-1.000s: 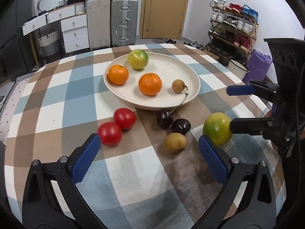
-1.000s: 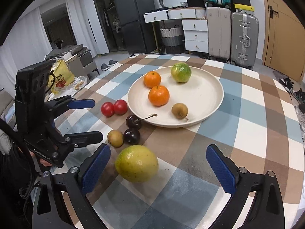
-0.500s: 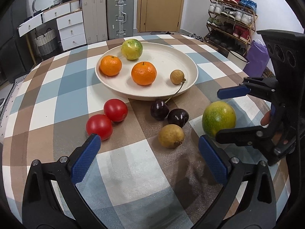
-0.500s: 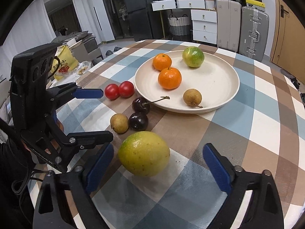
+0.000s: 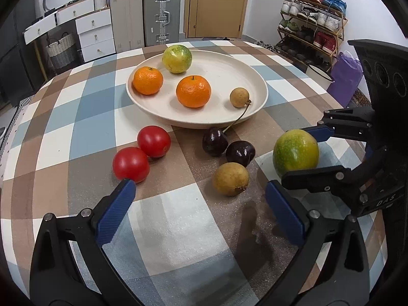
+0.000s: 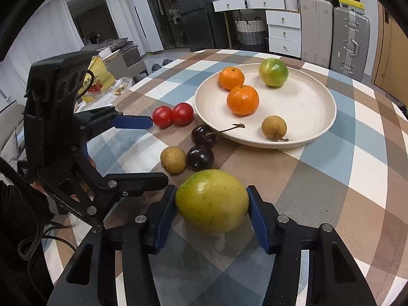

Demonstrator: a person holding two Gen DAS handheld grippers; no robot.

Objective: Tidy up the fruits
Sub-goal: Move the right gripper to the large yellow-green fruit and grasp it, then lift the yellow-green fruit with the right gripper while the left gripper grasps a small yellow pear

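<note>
Two hand-held grippers over a checked desk [image 5: 63, 132], fruits spread across it. Right hand-held gripper [image 6: 211, 204] clenched on a green-yellow passion fruit [image 6: 212, 201], blue pads [image 6: 257, 219] pressed against both its sides, fruit low over the desk near the front edge; seen from the left wrist view as the same passion fruit [image 5: 295, 153] between the right gripper's two fingers. Left hand-held gripper [image 5: 199, 204] released, jaws spread wide, nothing between them, one blue fingertip just beside a red tomato [image 5: 130, 164]. Second tomato [image 5: 153, 141] touching the first. Two dark cherries [image 5: 214, 141] side by side near the middle of the desk, the stem of one reaching up over the rim of a cream plate [image 5: 257, 84]. One small brown longan [image 5: 230, 179] on the desk, just beside the nearer cherry [image 5: 240, 153]. On the plate: two oranges [image 5: 193, 91], another green-yellow passion fruit [image 5: 177, 58] at the far side, and a second longan [image 5: 239, 97] close to the near rim. Behind the desk, two suitcases [image 5: 158, 15], a white chest of drawers [image 5: 95, 33], a wooden door [image 5: 214, 2] and a shoe rack [image 5: 311, 30].
</note>
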